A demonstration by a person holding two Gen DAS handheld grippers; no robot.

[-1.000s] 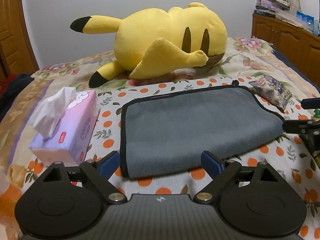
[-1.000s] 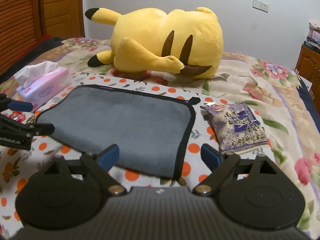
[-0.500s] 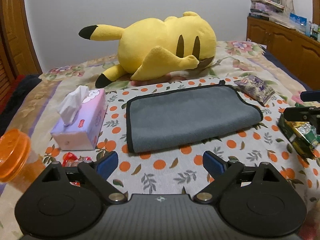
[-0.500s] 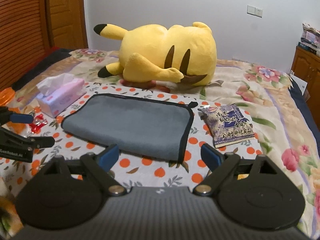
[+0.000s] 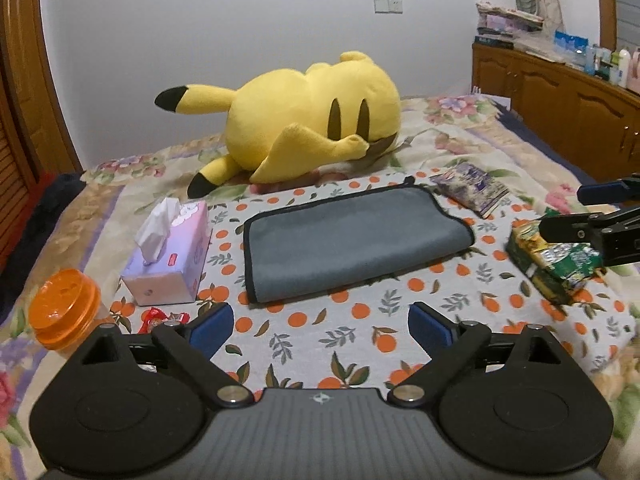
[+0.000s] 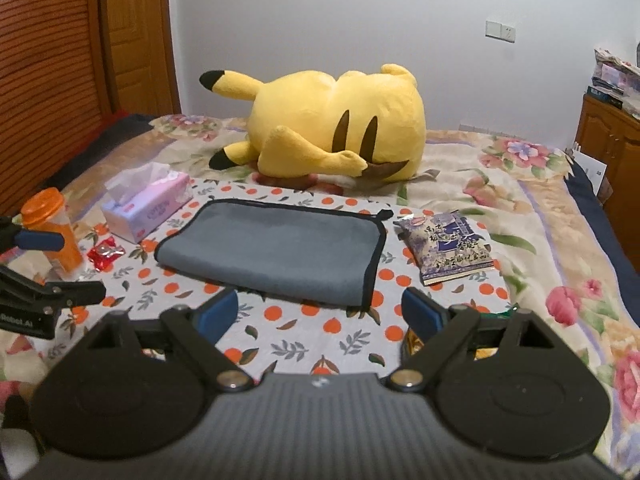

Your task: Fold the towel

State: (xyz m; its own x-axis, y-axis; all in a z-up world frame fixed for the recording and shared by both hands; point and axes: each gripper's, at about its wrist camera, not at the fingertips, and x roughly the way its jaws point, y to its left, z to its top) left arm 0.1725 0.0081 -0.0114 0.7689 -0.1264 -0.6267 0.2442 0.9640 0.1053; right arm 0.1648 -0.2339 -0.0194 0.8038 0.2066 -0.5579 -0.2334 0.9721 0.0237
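A grey towel (image 5: 352, 240) with black edging lies folded flat on the orange-dotted cloth on the bed; it also shows in the right wrist view (image 6: 276, 248). My left gripper (image 5: 320, 326) is open and empty, held back from the towel's near edge. My right gripper (image 6: 318, 312) is open and empty, also back from the towel's near edge. The right gripper shows at the right edge of the left wrist view (image 5: 576, 212). The left gripper shows at the left edge of the right wrist view (image 6: 76, 266).
A yellow plush toy (image 5: 312, 124) lies behind the towel. A pink tissue box (image 5: 172, 252), an orange-lidded bottle (image 5: 64, 308) and a red wrapper (image 6: 106, 252) sit to the left. A purple snack bag (image 6: 450, 246) and a green packet (image 5: 556, 264) lie to the right. A wooden cabinet (image 5: 560, 104) stands at the right.
Both grippers have pulled back and up from the towel, so it looks smaller and farther. The bottle, red wrapper and green packet came into view. The towel has not moved.
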